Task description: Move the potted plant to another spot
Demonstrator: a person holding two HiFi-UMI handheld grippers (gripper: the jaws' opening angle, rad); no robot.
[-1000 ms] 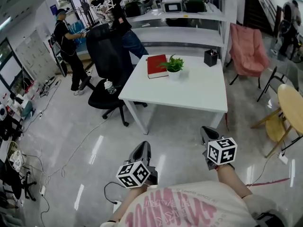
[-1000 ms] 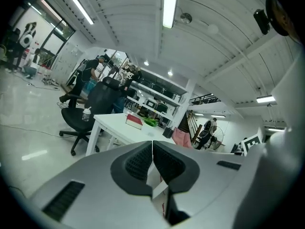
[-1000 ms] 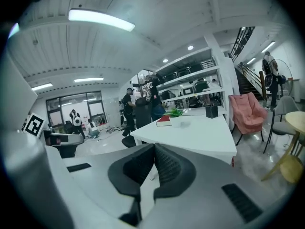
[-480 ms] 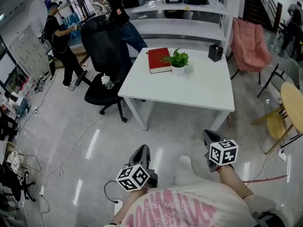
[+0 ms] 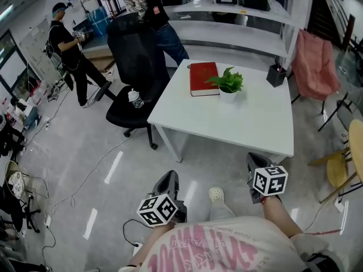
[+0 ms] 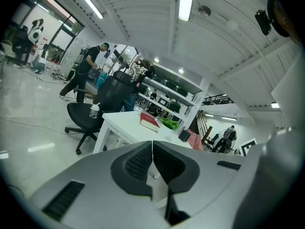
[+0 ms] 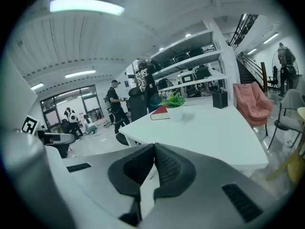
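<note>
The left gripper (image 5: 169, 176) and the right gripper (image 5: 253, 160) are grey, with black bumpy pads (image 6: 138, 161). Behind each claw sits a cube (image 5: 157, 209) with black and white squares. The person wears a cream T-shirt (image 5: 221, 248) with big pink letters and a white shoe (image 5: 216, 195).

No word or number can be read. The person's shirt (image 5: 215, 248) bears large pink lettering (too squashed to spell out); the cubes on the left gripper (image 5: 171, 176) and right gripper (image 5: 250, 158) carry only black-and-white square markers.
</note>
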